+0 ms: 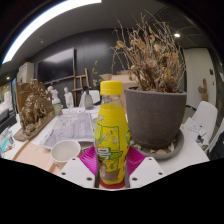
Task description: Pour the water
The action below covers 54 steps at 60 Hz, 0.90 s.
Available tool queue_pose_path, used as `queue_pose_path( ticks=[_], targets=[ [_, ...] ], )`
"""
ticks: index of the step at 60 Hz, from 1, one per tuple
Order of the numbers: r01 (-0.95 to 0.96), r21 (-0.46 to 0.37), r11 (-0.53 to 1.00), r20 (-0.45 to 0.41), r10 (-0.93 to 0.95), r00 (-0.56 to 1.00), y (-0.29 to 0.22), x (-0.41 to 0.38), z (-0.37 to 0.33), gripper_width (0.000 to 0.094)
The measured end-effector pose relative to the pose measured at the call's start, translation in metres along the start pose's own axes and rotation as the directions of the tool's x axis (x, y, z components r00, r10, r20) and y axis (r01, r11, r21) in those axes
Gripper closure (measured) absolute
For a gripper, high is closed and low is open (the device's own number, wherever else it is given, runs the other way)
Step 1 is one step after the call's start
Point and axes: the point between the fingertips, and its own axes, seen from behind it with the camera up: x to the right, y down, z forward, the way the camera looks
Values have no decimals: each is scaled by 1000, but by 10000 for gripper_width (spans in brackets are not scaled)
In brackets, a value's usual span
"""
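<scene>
A yellow bottle (pixel 111 135) with an orange cap and a green-and-yellow label stands upright between my fingers. My gripper (pixel 111 163) is shut on the bottle's lower part, with both pink pads (pixel 88 160) pressed against its sides. The bottle's base is hidden behind the fingers. A small white cup (pixel 66 150) sits on the table just left of the bottle and a little beyond my left finger.
A large grey pot (pixel 156 112) with a dried brown plant stands close behind and right of the bottle. Papers (pixel 70 127) lie on the table beyond the cup. A brown carved figure (pixel 34 108) stands at the left.
</scene>
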Motion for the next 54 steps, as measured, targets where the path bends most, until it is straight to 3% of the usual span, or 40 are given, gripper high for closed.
queue_pose_path(
  ticks=[12,20,34,54],
  targets=[
    [20,9,1000,0,-20,1000,1,-1,-7,434],
    [11,14,1000,-19,-11,1000,-15,-2,-26,64],
    [-13,-137,990,-120,-3,993,-22,-23,-118,79],
    [1,-244,970,-138,-36,990,-14,-142,-336,76]
  ],
)
